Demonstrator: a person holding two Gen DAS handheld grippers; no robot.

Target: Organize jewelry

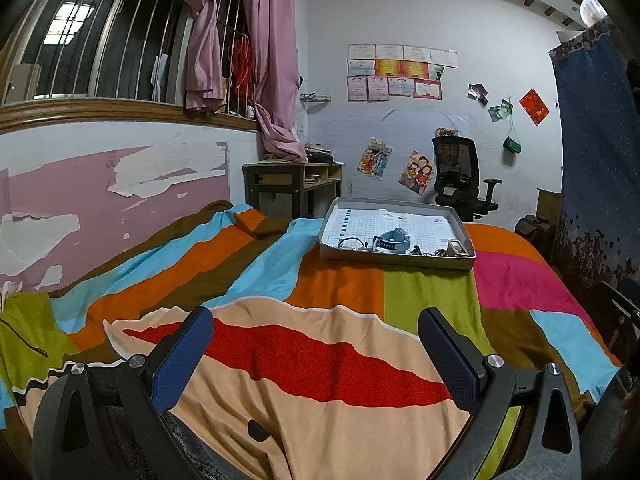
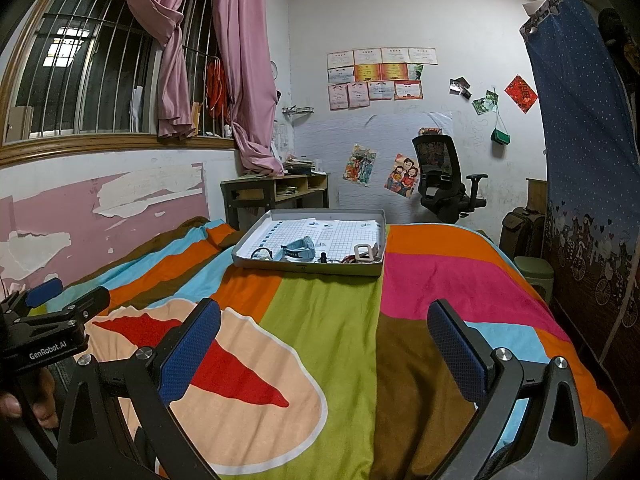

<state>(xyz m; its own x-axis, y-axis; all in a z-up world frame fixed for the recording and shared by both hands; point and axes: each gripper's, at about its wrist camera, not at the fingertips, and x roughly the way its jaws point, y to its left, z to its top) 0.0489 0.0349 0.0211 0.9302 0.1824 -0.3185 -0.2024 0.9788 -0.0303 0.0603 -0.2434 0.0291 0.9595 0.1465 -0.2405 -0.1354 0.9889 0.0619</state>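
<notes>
Where the bed spread out in front of both cameras, its cover was a soft, slightly rumpled cloth in bold blocks of orange, sky blue, lime, brown, pink and a peach patch with a red shape. Toward the far end of it sat a shallow grey tray, rectangular with low card-like walls, lined with white gridded paper. The jewelry lay bunched along the tray's near wall: a pale blue watch with a curved rubbery strap, a thin dark looped cord to its left, and a beige buckle-shaped piece at the right corner beside some small red and dark bits that were too small to make out for certain.

The left gripper hovered low over the peach and red patch, its fingers wide apart, holding nothing and touching nothing; their pads were blue with a fine dimpled texture, set on matte black arms with silver bolts. The right gripper hung over the lime and brown blocks, fingers equally spread and empty. Both were well short of the tray.
</notes>
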